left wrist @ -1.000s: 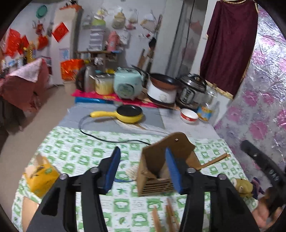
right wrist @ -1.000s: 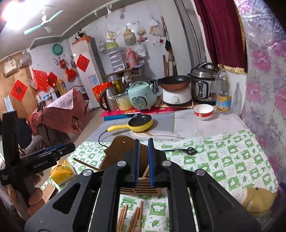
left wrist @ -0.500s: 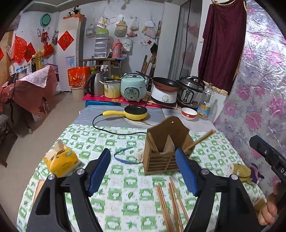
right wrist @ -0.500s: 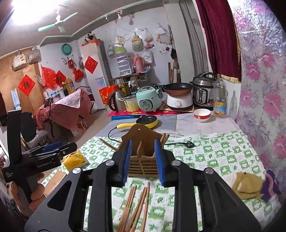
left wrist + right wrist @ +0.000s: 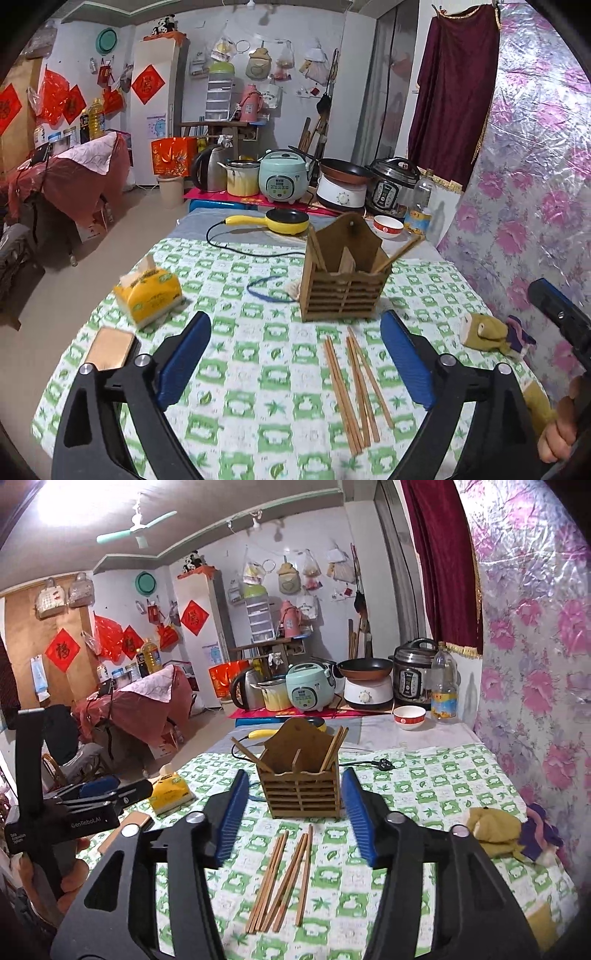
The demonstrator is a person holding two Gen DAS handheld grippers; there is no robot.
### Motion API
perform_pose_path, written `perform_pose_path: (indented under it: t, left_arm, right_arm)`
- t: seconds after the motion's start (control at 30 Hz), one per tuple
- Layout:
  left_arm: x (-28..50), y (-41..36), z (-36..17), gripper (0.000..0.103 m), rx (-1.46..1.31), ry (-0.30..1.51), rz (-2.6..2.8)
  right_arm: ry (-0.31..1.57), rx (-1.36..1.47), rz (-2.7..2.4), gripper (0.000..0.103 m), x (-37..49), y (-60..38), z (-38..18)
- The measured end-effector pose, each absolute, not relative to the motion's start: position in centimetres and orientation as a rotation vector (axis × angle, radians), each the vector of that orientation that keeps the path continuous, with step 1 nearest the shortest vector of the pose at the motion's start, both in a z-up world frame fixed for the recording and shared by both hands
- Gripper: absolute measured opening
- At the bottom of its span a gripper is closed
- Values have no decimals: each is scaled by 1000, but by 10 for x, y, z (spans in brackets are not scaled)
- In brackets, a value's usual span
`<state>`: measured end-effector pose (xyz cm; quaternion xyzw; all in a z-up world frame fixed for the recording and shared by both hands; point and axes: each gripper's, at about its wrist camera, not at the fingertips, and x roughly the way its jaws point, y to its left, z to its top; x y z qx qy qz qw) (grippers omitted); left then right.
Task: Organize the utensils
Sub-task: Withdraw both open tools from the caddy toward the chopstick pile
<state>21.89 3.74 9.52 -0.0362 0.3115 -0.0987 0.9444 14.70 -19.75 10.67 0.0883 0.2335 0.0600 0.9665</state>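
Note:
A brown wooden utensil holder stands upright on the green-checked tablecloth, with chopsticks leaning out of its compartments; it also shows in the right wrist view. Several loose wooden chopsticks lie on the cloth in front of it, also in the right wrist view. My left gripper is open and empty, above the cloth short of the holder. My right gripper is open and empty, its jaws framing the holder from behind the loose chopsticks.
A yellow tissue pack and a flat tan object lie at the left. A blue band lies beside the holder. A stuffed toy sits at the right edge. A yellow pan, bowl and cookers stand behind.
Both grippers have pulled back from the holder and opened wider; the right one was shut a second ago. The loose chopsticks have come fully into view.

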Motion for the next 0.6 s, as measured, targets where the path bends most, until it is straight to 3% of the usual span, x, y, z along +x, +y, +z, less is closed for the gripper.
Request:
perform_pose_path:
  t: [0.2, 0.43, 0.6]
  left_arm:
    - [194, 38, 48, 94, -36, 698, -205]
    - [189, 20, -41, 94, 102, 875, -265]
    - [186, 4, -70, 94, 172, 925, -338]
  right_arm:
    - [468, 161, 129, 77, 115, -194, 81]
    - [604, 125, 106, 78, 128, -192, 17]
    - [688, 124, 85, 78, 145, -196, -20]
